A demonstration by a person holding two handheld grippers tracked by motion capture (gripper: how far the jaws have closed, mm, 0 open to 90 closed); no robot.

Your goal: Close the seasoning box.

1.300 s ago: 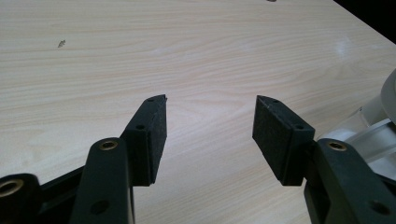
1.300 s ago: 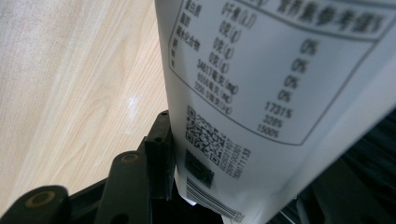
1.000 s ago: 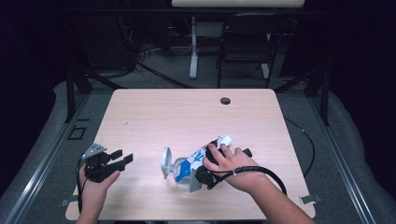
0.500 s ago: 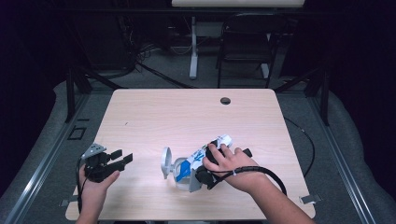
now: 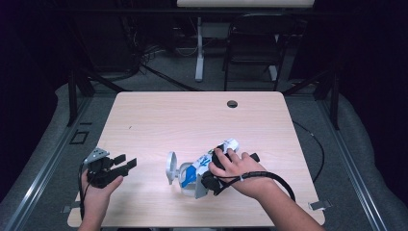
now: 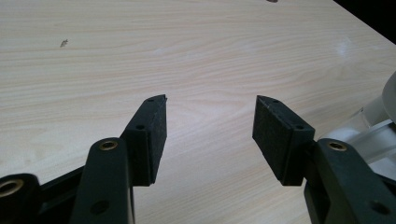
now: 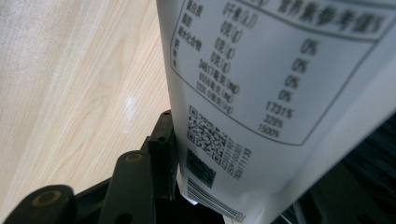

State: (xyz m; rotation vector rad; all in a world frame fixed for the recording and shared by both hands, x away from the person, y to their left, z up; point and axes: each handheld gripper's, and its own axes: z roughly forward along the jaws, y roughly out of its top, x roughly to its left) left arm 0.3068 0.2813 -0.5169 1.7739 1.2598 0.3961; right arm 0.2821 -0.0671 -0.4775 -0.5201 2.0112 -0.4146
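Pouch, a white-and-blue printed plastic pack [image 5: 204,163], is lying clamped in the right tool [image 5: 211,179], needing firm grip while the left tool [image 6: 210,135] is gaping empty above the pale wooden tabletop [image 5: 192,120].

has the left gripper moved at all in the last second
No. In the high view the left gripper sits at the same spot near the front left corner of the light wooden table, open.
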